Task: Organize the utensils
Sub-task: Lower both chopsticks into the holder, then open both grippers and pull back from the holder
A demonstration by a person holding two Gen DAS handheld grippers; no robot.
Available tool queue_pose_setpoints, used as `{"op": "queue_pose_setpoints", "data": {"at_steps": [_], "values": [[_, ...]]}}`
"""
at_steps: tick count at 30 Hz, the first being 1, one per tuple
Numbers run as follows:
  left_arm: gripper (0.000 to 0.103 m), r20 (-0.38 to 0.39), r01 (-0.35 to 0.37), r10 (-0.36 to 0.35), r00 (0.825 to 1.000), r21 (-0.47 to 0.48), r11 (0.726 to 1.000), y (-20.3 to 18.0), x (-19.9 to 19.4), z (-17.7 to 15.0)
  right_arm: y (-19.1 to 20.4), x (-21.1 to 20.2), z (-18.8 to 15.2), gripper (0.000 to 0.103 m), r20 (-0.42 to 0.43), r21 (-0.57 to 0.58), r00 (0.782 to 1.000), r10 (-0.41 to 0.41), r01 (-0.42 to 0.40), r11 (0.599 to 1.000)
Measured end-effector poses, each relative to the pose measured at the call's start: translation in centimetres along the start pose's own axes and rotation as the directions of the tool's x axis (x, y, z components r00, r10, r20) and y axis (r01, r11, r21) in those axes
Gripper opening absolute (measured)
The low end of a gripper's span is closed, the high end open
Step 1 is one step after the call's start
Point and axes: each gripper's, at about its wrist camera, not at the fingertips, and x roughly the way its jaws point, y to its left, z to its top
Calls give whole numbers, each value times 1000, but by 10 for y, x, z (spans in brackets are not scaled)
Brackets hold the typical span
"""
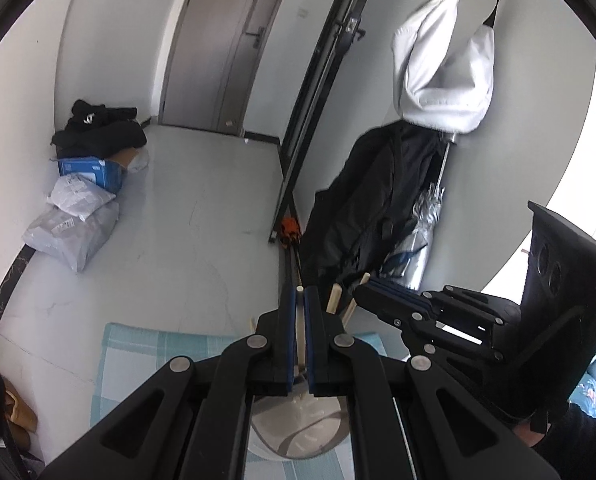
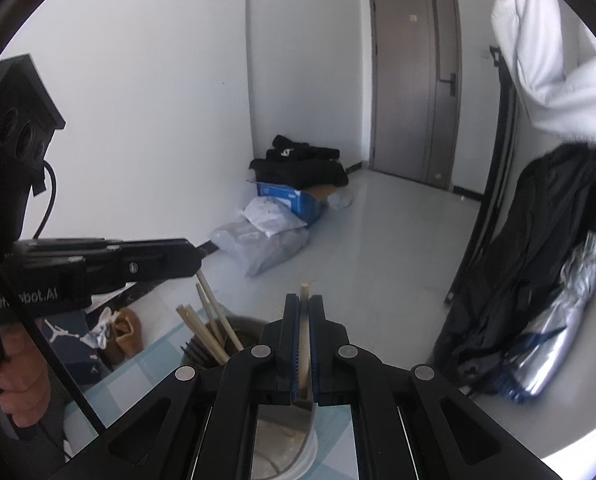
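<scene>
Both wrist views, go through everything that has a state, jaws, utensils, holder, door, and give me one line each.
left gripper: jaws shut on a wooden chopstick
right gripper: jaws shut on a wooden stick
loose chopsticks: standing tilted in the round holder
round holder: upright on the checked cloth
door: closed

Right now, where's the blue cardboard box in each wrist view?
Left wrist view: blue cardboard box at middle left, on the floor under the black clothes.
Right wrist view: it sits just right of centre, against the white wall.
Shared landmark: the brown door.
</scene>
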Motion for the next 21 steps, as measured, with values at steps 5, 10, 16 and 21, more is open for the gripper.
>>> {"op": "queue_pose_setpoints", "data": {"at_steps": [5,10,16,21], "values": [[1,-67,33,-32,997,14,999,-3,4,-4,-6,3,-8,7,-28,69,999,19,-17,997],[2,-111,30,-27,993,24,999,-6,2,-9,-11,-2,-17,7,-44,133,999,24,-18,991],[47,-57,-25,23,998,-22,999,-5,-23,-12,-11,-28,-21,22,-23,182,1000,17,-12,983],[70,4,-85,86,996,-39,996,-6,-48,-13,-5,-60,-28,33,5,229,1000,-16,15,973]]}}
